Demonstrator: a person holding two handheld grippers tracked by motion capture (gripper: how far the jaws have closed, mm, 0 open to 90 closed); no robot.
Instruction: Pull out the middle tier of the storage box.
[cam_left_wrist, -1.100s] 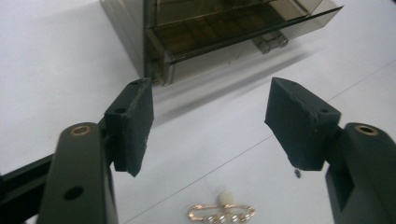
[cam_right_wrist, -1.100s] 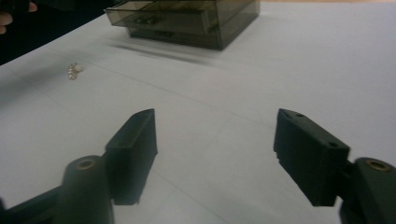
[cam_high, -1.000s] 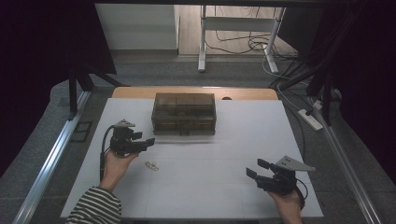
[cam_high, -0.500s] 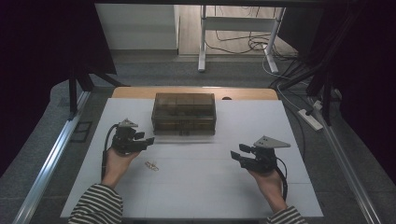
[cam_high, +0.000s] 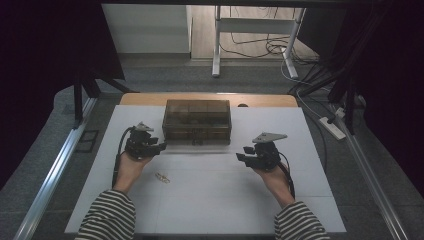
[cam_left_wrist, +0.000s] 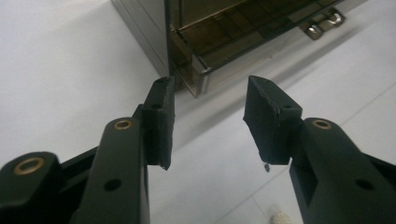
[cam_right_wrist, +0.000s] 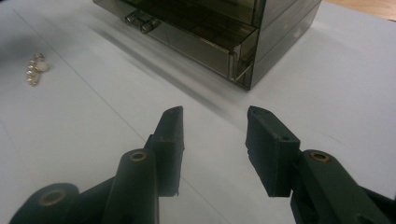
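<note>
A smoky see-through drawer box (cam_high: 196, 120) stands at the table's far middle. Its bottom drawer has a metal handle (cam_right_wrist: 142, 22) and sticks out slightly. A small pearl-and-gold trinket (cam_high: 162, 177) lies on the white table in front of my left hand. My left gripper (cam_high: 159, 147) sits just off the box's front left corner (cam_left_wrist: 187, 65). Its jaws have just been closing, but it is open with nothing between them. My right gripper (cam_high: 244, 155) points at the box's front right corner (cam_right_wrist: 243, 56). Its jaws have also been closing, and it is open and holds nothing.
The white table (cam_high: 210, 200) has free room in front of the box. A desk frame and cables (cam_high: 270, 45) are on the floor beyond the table. A power strip (cam_high: 335, 127) lies at the right.
My right gripper has travelled from the table's near right up and left toward the box. My left gripper has edged closer to the box. Both pairs of jaws stand narrower.
</note>
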